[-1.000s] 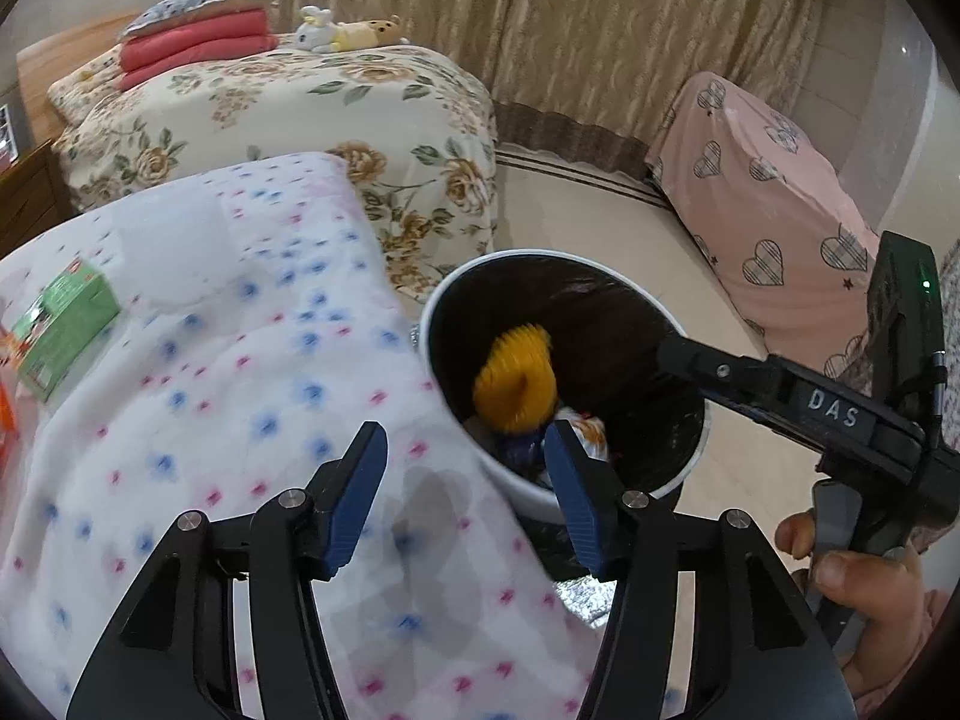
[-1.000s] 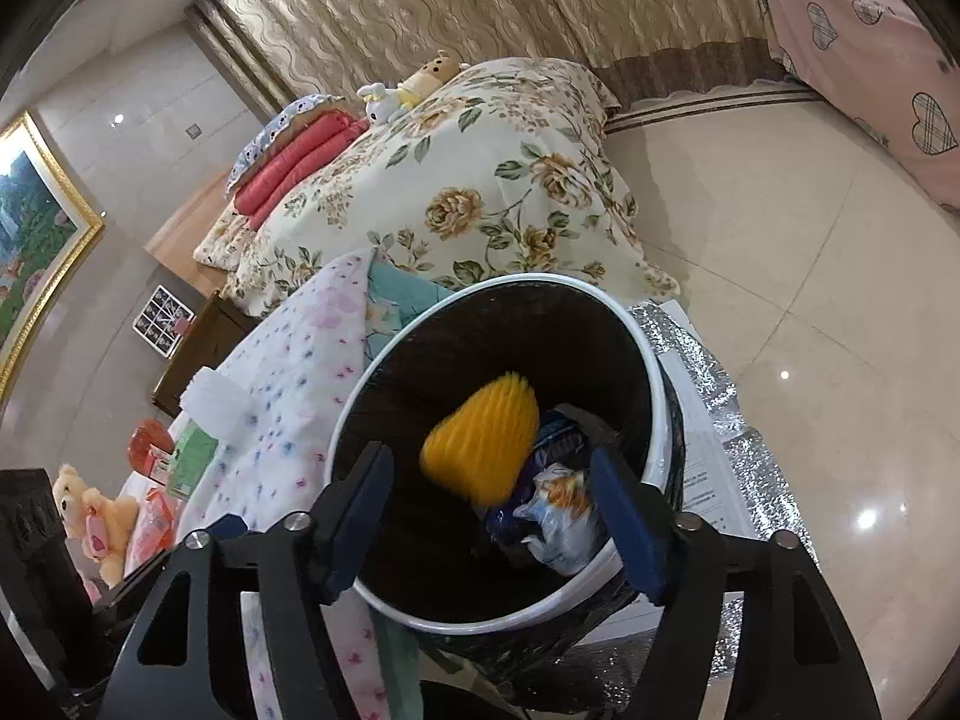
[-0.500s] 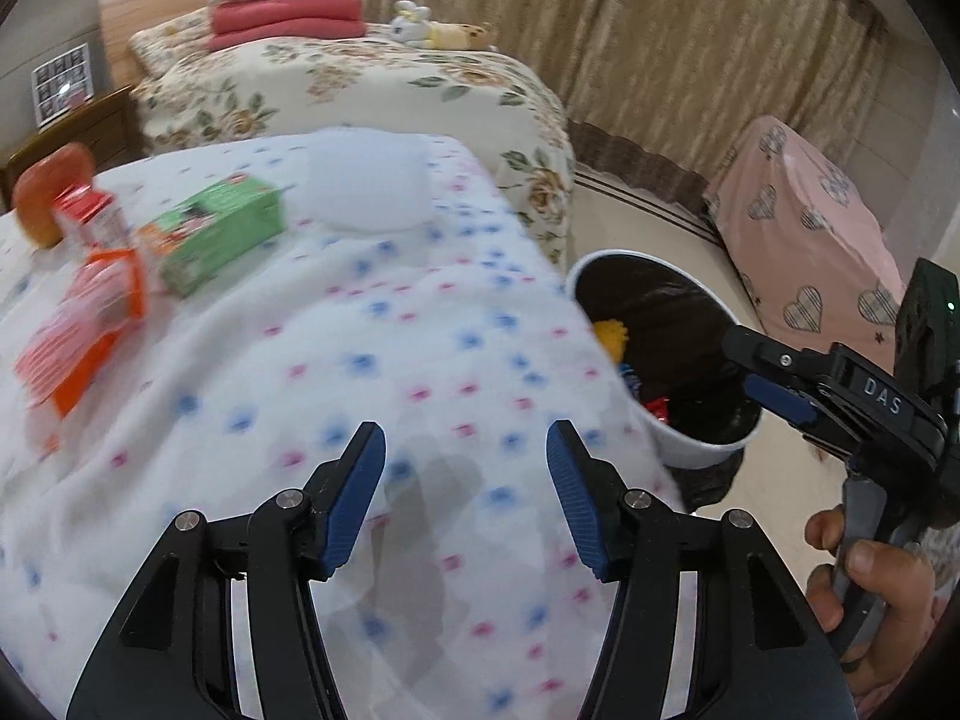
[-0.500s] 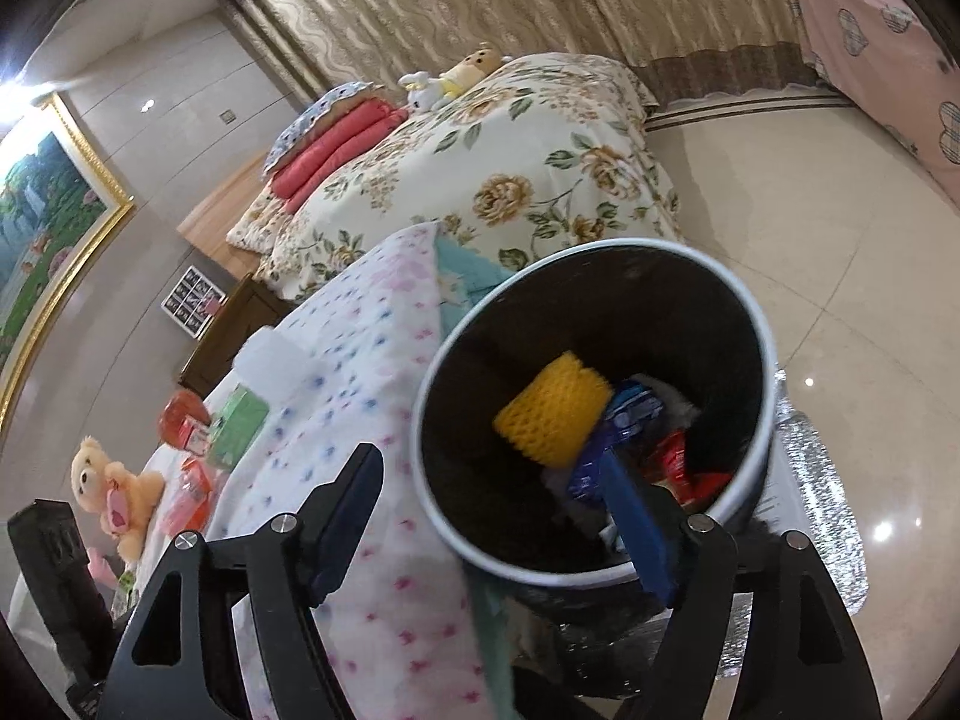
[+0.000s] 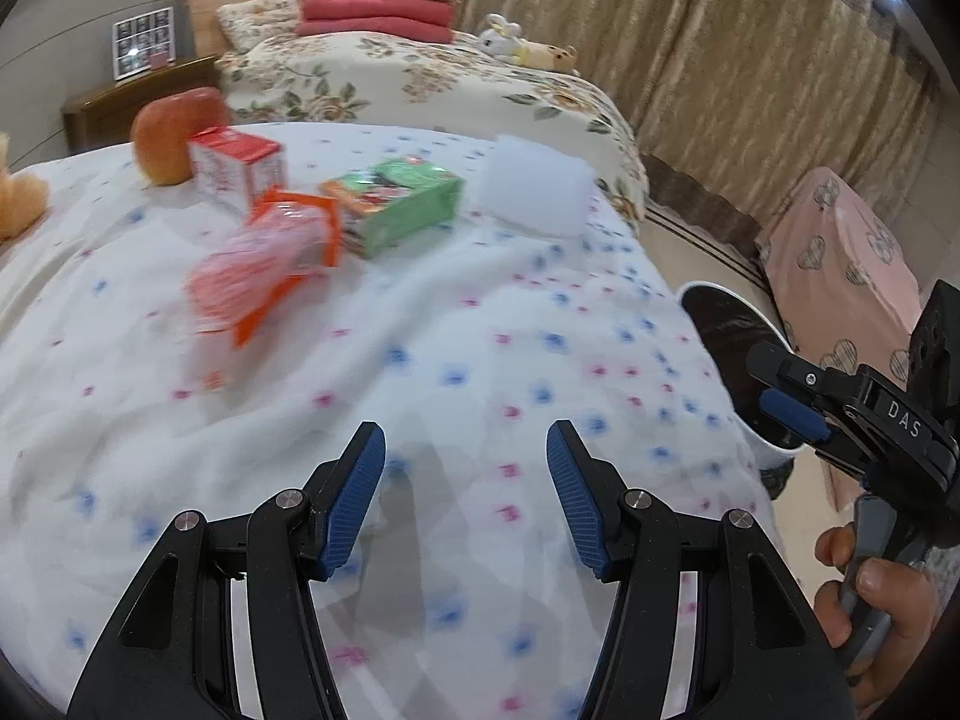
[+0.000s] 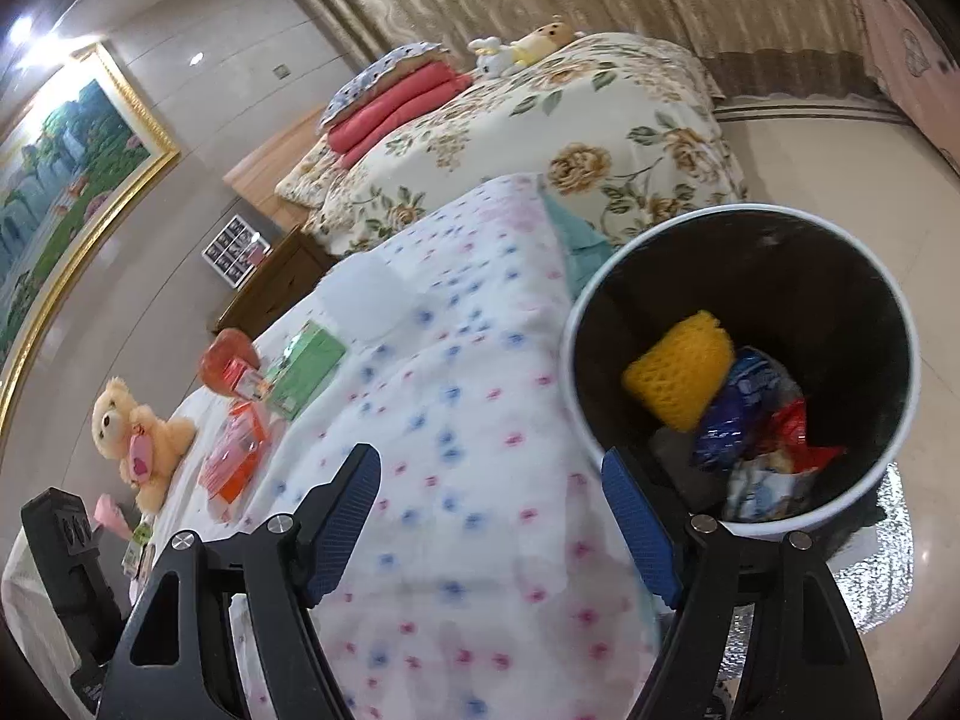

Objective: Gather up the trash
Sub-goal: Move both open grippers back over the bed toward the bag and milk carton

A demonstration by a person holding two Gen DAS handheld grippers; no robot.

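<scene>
Presently both tongs stand wide apart and hold nothing. Left tongs (image 5: 465, 495) hover over bare spotted cloth of the desk (image 5: 420, 372), with open room ahead up to the litter. Ahead-left of them lie one orange packet (image 5: 264, 264), one green carton (image 5: 396, 210), one red-white carton (image 5: 237, 171), one apple (image 5: 171, 135); ahead-right, one white foam block (image 5: 540, 192). Right tongs (image 6: 492, 516) straddle the desk's edge; one bin (image 6: 888, 468) stands just beyond their right finger, holding one yellow foam net (image 6: 681, 378) and several wrappers.
</scene>
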